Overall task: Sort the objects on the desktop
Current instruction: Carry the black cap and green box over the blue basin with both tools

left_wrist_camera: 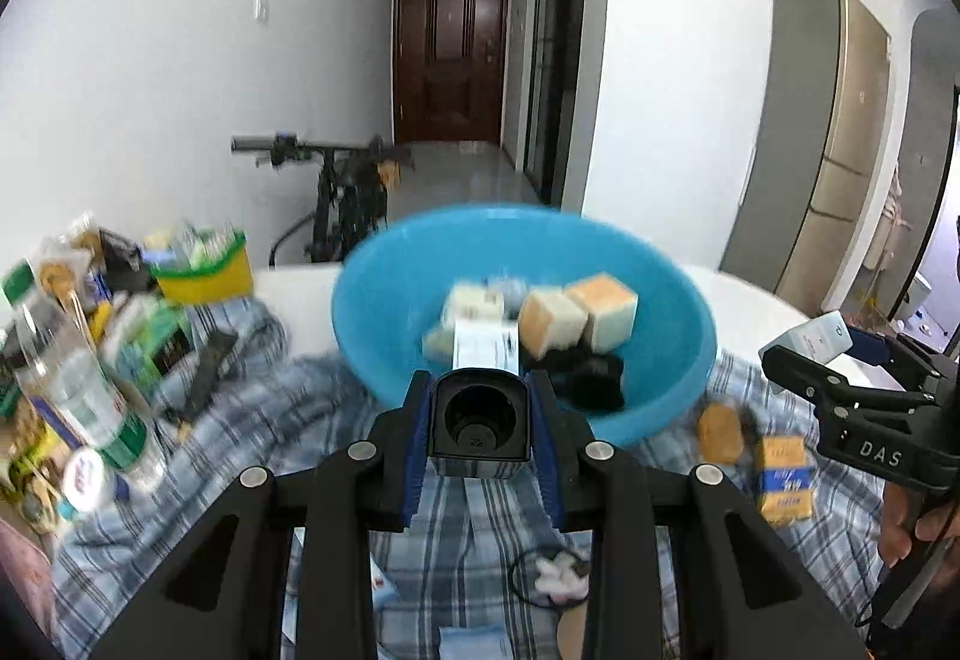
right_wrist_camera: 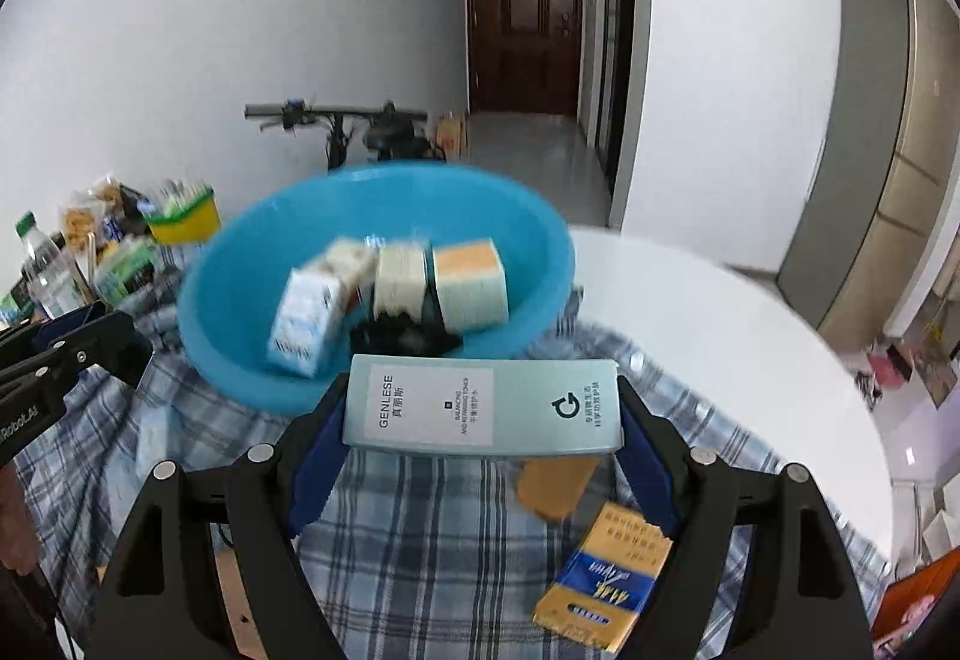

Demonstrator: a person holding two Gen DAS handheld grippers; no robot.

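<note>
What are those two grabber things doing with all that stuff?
A person is sorting things into the blue basin. The left gripper is shut on a small dark box. The right gripper clamps a pale green Genlese box. Both hover in front of the basin, which already holds several boxes. A yellow packet lies on the plaid cloth.

The room is bright with soft, even light, and the white walls look a little blue. Shadows are faint. Both pictures bend like a fishbowl, with dark round corners. Past the jaws, the blue bowl (left_wrist_camera: 384, 312) and the boxes (right_wrist_camera: 468, 288) inside it look smeared. The bottles (left_wrist_camera: 78, 390) off to the left are smeared too. The far door (left_wrist_camera: 450, 54) looks clearer.
</note>
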